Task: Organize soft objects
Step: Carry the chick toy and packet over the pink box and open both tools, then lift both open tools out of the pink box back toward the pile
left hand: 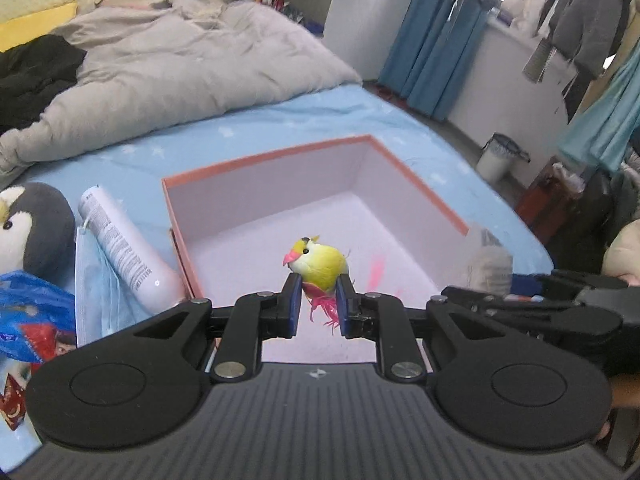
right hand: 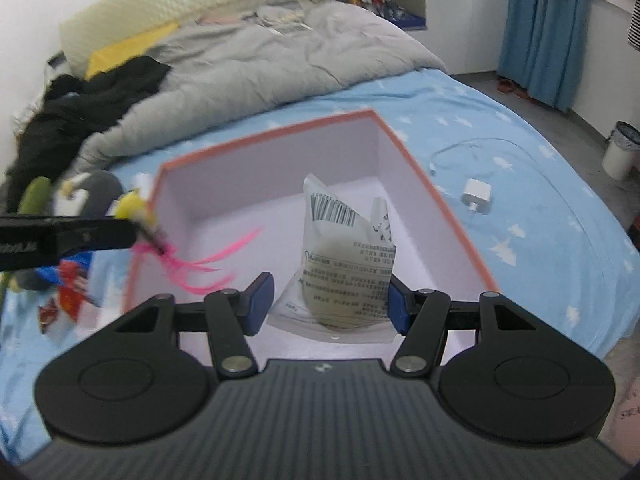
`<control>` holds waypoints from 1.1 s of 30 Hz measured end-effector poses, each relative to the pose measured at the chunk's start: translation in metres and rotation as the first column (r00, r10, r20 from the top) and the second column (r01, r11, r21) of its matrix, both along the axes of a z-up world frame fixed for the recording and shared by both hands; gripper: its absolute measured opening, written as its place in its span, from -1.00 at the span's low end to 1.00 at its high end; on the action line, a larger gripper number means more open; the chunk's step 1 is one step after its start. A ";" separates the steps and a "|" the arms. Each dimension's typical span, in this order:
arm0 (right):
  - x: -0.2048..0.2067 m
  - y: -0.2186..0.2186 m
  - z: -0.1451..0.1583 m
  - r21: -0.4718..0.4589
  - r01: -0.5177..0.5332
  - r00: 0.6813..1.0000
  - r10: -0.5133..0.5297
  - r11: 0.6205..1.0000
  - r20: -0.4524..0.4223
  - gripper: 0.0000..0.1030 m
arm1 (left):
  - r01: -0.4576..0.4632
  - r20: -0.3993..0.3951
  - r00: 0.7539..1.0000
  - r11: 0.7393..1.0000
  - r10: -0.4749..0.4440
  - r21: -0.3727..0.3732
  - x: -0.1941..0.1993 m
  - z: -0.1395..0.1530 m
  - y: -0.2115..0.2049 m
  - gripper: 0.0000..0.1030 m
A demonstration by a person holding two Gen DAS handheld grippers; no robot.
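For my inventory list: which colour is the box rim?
Orange rim, clearest in left wrist view.

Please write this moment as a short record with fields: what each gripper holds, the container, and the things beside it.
left gripper: shut on small yellow plush bird with pink feather tail
right gripper: holds white printed plastic packet
container: open pink cardboard box with orange rim, both items above it
beside box: grey penguin plush, white tube, blue face mask
surface: light blue bedsheet

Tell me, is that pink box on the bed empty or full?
Empty. The box shows bare floor and walls; the bird and packet are in grippers above it.
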State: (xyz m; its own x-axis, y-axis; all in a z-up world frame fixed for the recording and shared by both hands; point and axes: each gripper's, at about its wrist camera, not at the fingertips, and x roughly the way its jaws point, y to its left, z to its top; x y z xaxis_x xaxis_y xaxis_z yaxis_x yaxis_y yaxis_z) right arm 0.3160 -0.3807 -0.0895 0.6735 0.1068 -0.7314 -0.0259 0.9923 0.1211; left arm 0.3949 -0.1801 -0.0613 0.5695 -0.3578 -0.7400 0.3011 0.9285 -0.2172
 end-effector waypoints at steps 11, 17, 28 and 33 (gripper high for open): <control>0.002 -0.009 -0.027 -0.027 0.019 0.997 -0.021 0.999 -0.073 0.50 | -0.034 -0.077 0.997 0.999 0.032 -0.017 0.014 -0.025 0.005 -0.12; -0.003 -0.012 -0.026 -0.007 0.026 0.998 -0.027 1.000 -0.054 0.51 | -0.022 -0.037 0.999 1.000 0.022 0.010 -0.003 -0.018 0.005 -0.12; -0.036 -0.004 -0.001 0.010 0.006 0.997 -0.007 1.000 0.073 0.51 | -0.011 0.091 0.996 1.000 0.011 -0.001 -0.049 0.006 0.017 -0.12; -0.061 0.005 0.008 0.029 -0.012 0.991 0.008 1.000 0.136 0.51 | -0.024 0.132 0.991 1.000 0.026 -0.017 -0.078 0.012 0.027 -0.12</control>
State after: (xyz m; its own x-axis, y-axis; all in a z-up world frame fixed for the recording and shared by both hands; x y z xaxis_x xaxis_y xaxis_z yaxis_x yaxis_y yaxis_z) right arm 0.2550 -0.3761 -0.0814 0.7651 0.1344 -0.6298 -0.0542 0.9879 0.1451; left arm 0.3173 -0.1527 -0.0497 0.6707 -0.3534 -0.6521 0.3053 0.9328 -0.1915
